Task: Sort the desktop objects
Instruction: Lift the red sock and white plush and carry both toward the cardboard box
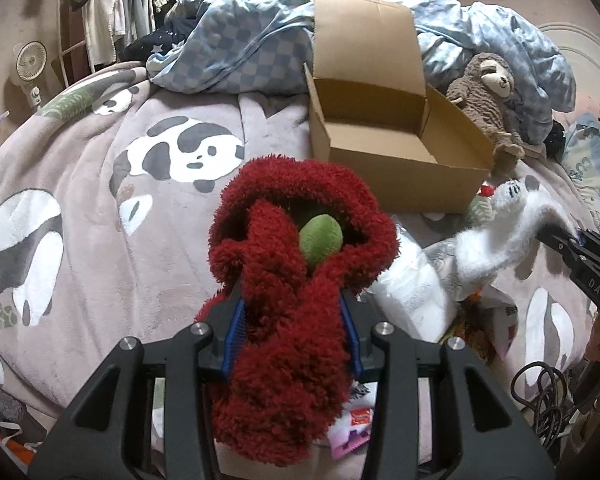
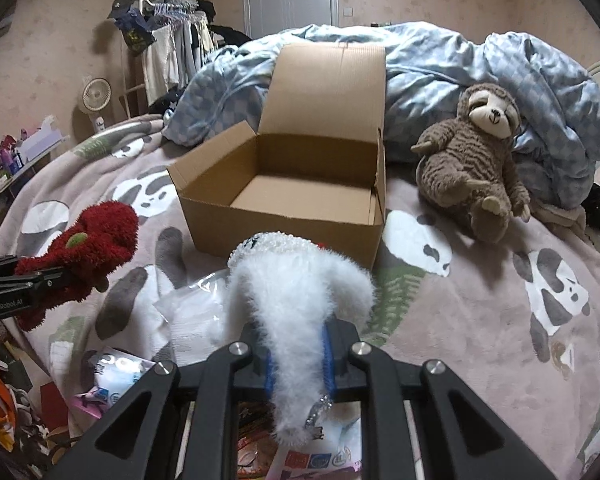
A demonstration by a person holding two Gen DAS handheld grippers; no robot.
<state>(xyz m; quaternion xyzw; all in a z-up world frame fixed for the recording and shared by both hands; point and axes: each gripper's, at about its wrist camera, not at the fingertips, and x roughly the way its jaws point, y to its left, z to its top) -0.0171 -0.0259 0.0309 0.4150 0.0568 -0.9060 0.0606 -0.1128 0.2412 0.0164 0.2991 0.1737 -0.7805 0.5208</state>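
My left gripper is shut on a fluffy red sock with a green patch and holds it above the bed. It also shows at the left of the right wrist view. My right gripper is shut on a fluffy white sock; that sock shows at the right of the left wrist view. An open, empty cardboard box stands on the bed just beyond both socks, lid flap up; it also shows in the left wrist view.
A brown sloth plush sits right of the box against a blue checked duvet. Plastic bags and packets lie below the grippers on the panda blanket. A clothes rack and fan stand far left.
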